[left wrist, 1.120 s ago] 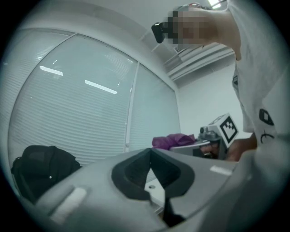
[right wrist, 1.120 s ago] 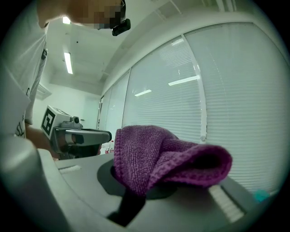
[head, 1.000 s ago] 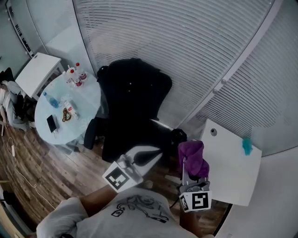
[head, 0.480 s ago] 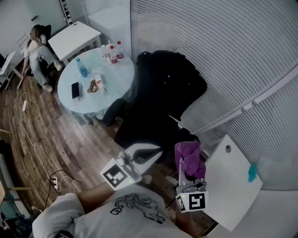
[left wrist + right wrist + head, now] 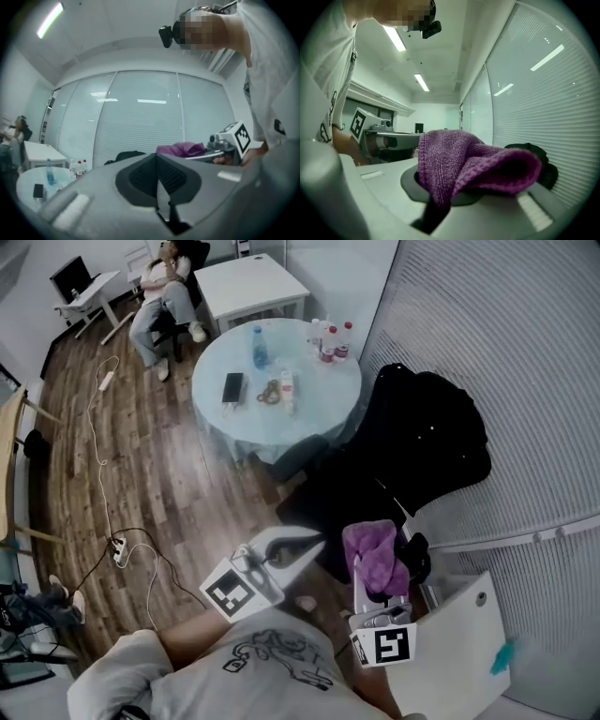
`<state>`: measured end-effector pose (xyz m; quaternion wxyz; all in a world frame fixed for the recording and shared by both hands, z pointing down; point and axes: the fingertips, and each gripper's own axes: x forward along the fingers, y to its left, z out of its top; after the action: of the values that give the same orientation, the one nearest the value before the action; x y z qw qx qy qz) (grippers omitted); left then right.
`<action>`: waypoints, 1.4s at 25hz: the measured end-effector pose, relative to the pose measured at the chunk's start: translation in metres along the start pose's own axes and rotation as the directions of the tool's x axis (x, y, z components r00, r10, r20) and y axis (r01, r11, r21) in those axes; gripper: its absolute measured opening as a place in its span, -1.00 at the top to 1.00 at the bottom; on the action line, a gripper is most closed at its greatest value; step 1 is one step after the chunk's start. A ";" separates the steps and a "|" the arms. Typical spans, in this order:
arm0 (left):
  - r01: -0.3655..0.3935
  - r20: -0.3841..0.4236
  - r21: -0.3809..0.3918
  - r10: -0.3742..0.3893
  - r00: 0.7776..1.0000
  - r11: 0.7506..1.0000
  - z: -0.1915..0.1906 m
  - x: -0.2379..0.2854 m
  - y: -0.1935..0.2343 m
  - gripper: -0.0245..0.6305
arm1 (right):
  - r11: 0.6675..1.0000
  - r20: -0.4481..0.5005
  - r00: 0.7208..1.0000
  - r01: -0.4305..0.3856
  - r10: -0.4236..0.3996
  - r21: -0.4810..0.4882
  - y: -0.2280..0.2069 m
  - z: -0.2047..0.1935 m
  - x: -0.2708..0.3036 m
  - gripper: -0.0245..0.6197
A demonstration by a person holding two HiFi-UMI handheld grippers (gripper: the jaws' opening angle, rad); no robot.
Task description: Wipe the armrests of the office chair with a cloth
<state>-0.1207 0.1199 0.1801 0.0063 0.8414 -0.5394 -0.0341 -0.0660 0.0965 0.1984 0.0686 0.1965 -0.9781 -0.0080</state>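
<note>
The purple cloth is a soft, looped-pile rag, light and limp. It will fold and bunch rather than hold any shape, and it should drag well over a hard surface without slipping. The right gripper has its jaws closed on a fold of it. The pinched part drops down between the pads, and the loose bulk lolls forward over the tips. That loose wad is the part to press down for wiping. The hold looks deep enough as it is, so I would not regrip.

The office chair stands ahead and slightly right, against the blinds, with a black jacket draped over its back. Its near armrest is just beside the cloth, to its right. The far armrest sits close to the round glass table. Armrests are rigid, but a chair like this will probably swivel under a sideways push, so downward pressure seems safer.

Both grippers are held out in front of the person's chest, roughly level and angled toward the chair. The left gripper has its jaws together on nothing. It sits left of the right one, near the seat's front edge, with nothing in its hold, so it could steady the chair.
</note>
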 end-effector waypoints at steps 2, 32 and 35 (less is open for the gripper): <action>-0.048 0.011 0.003 0.048 0.999 0.999 0.001 -0.017 0.020 0.92 | 0.998 0.003 0.998 -0.058 0.058 -0.012 0.018 0.003 0.023 0.83; -0.114 0.034 -0.031 0.115 0.993 0.993 0.012 -0.102 0.206 0.92 | 0.982 -0.013 0.985 -0.171 0.171 -0.080 0.096 0.028 0.219 0.83; -0.122 0.033 -0.045 0.123 0.992 0.992 0.009 -0.101 0.207 0.92 | 0.982 -0.019 0.985 -0.173 0.172 -0.079 0.095 0.026 0.219 0.83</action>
<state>-0.3514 0.1254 0.1865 0.0167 0.8056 -0.5892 -0.0600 -0.3062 0.0991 0.2050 0.0829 0.1081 -0.9899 -0.0404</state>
